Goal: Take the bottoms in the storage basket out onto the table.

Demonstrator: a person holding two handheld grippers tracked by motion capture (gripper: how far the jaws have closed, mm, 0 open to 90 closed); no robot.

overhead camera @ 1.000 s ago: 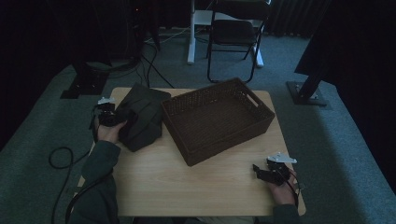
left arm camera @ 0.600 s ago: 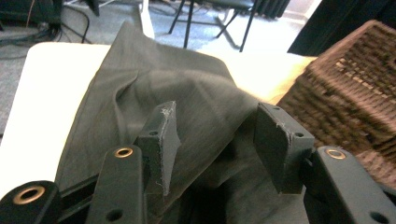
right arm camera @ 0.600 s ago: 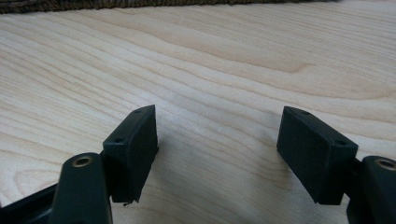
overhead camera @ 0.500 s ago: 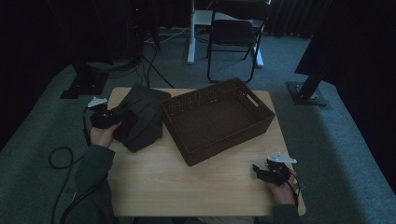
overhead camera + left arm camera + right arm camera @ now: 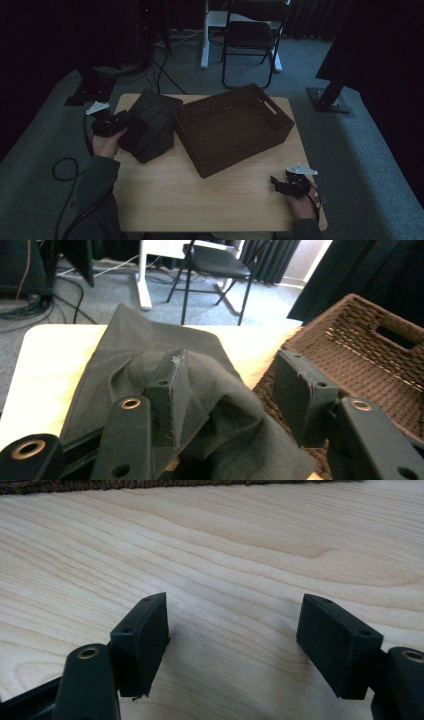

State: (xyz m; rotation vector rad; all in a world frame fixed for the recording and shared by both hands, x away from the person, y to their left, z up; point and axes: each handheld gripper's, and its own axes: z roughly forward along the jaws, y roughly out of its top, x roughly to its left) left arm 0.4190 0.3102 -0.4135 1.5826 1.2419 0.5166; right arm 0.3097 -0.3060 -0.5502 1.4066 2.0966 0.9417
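In the high view, a dark grey folded cloth (image 5: 150, 125) is seen on the left part of the light wooden desk (image 5: 200, 200), just beside a brown woven rectangular basket (image 5: 232, 127), with the left gripper (image 5: 120, 122) at the cloth's left edge and the right gripper (image 5: 277, 184) near the desk's front right corner. In the left gripper view, the jaws are held apart with a raised fold of the cloth bunched between them, though a firm clamp cannot be told. In the right gripper view, the jaws are spread wide over bare desk, nothing between them
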